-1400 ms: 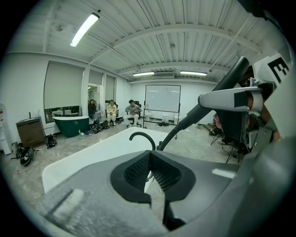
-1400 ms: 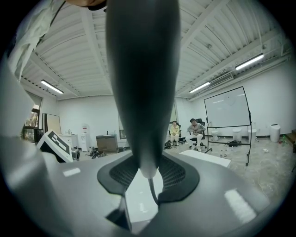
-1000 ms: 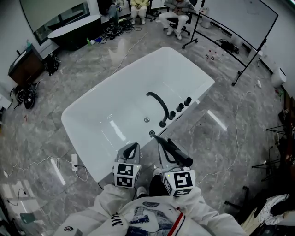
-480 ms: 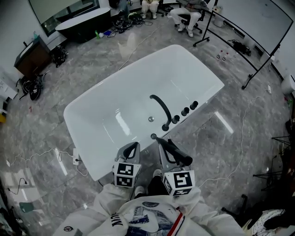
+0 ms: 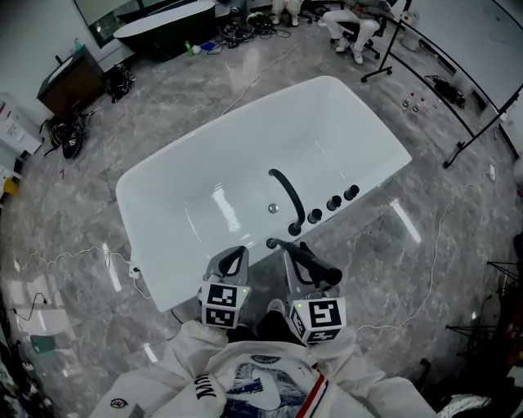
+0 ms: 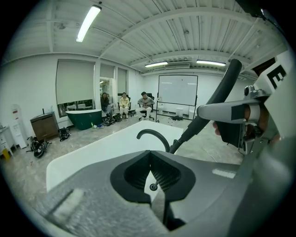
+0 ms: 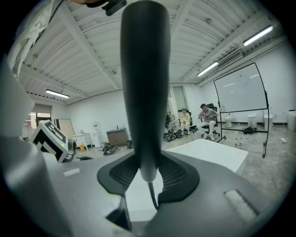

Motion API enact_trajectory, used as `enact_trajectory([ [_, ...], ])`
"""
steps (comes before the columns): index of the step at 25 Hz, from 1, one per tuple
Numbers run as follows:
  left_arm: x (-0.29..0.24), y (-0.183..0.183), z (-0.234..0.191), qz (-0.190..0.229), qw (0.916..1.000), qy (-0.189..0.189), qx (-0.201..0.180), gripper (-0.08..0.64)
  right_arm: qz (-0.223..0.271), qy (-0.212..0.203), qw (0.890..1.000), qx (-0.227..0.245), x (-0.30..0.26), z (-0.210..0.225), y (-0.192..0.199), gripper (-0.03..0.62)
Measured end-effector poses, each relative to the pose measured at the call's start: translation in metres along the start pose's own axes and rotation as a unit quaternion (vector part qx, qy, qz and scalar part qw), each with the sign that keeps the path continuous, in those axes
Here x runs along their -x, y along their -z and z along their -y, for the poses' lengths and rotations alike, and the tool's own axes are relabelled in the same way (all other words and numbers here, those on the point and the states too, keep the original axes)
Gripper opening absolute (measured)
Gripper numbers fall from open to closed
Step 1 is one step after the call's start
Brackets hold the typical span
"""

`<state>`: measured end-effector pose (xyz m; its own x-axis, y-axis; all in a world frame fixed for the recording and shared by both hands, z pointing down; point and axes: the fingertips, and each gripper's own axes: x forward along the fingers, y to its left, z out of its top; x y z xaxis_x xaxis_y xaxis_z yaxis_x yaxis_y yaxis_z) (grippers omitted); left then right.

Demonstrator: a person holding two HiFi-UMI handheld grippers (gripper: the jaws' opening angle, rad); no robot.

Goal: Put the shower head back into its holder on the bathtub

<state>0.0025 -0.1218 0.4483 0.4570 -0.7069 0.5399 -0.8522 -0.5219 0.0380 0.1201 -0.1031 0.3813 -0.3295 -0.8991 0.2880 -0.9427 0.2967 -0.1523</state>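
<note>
The white bathtub [image 5: 245,147] lies ahead on the grey floor, with a curved black faucet [image 5: 286,192] and black knobs [image 5: 333,202] along its right rim. A small black holder ring [image 5: 271,243] sits on the near rim. My right gripper [image 5: 296,255] is shut on the black shower head [image 5: 315,265], just right of that ring. In the right gripper view the handle [image 7: 143,92] stands upright between the pads, its hose [image 7: 151,194] hanging below. My left gripper [image 5: 233,257] is shut and holds nothing; the left gripper view shows the shower head [image 6: 217,99] to its right.
People sit on chairs [image 5: 355,20] beyond the tub's far end. A dark tub [image 5: 163,20] and a cabinet [image 5: 69,86] stand at the back left. Black whiteboard stand legs [image 5: 458,106] cross the right side. Cables and a power strip [image 5: 135,273] lie on the floor.
Both grippers have moved toward the tub's near rim, the right one carrying the shower head. The holder ring now lies closer to the gripper tips.
</note>
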Motion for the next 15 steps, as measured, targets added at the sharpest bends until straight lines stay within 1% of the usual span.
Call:
enact_trajectory([
  [9, -0.008, 0.005, -0.011, -0.009, 0.9998, -0.014, 0.01, -0.002, -0.018, -0.015, 1.0, -0.004, -0.018, 0.001, 0.013, 0.138],
  [15, -0.01, 0.012, -0.026, -0.014, 0.9997, -0.012, 0.019, 0.0, -0.034, -0.009, 0.999, -0.001, -0.03, -0.003, 0.024, 0.138],
])
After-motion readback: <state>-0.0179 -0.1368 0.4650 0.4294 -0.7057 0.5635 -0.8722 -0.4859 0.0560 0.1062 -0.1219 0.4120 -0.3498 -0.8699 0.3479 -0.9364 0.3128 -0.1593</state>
